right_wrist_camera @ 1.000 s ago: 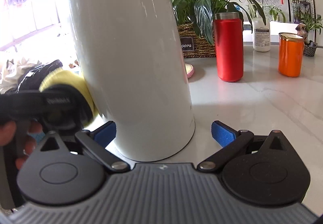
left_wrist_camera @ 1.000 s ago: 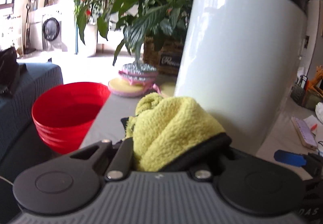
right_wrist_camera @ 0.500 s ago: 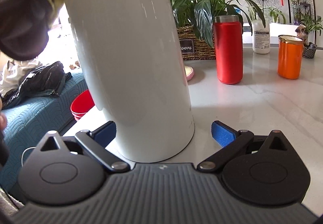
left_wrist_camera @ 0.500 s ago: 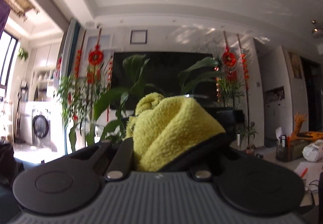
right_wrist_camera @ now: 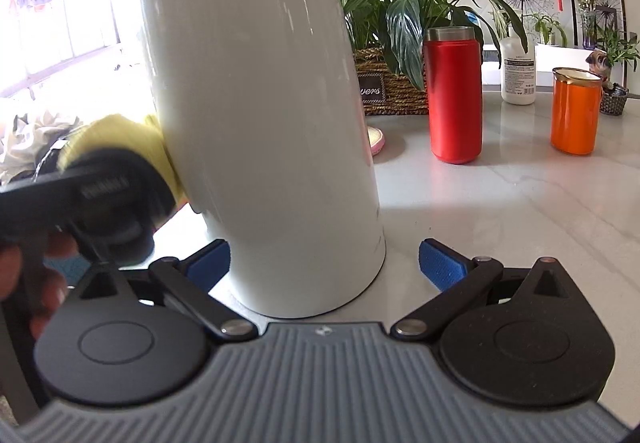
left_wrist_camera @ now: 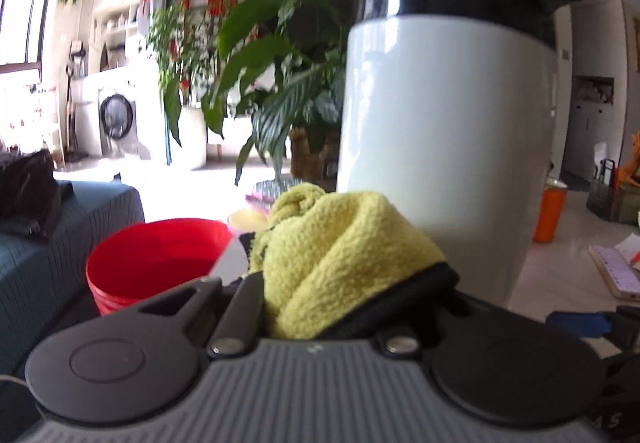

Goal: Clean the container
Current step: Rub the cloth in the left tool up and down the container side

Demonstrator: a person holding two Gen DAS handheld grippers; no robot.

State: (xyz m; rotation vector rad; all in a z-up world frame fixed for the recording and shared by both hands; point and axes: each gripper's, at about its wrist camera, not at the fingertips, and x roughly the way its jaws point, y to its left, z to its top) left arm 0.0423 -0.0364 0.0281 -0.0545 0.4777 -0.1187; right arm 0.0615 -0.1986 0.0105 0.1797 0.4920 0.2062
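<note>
A tall white container with a black top stands upright on the pale desk. The left gripper has its jaws pinching a yellow cloth, which presses against the container's lower side. The right gripper sits at the base, jaws spread either side.

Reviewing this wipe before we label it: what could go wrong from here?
1. The right claw is open around the white jug, its blue pads not clearly gripping, so a sideways push from the yellow cloth in the left claw could slide or tip the tall jug.
2. The jug stands near the table edge, with the red bucket below.
</note>
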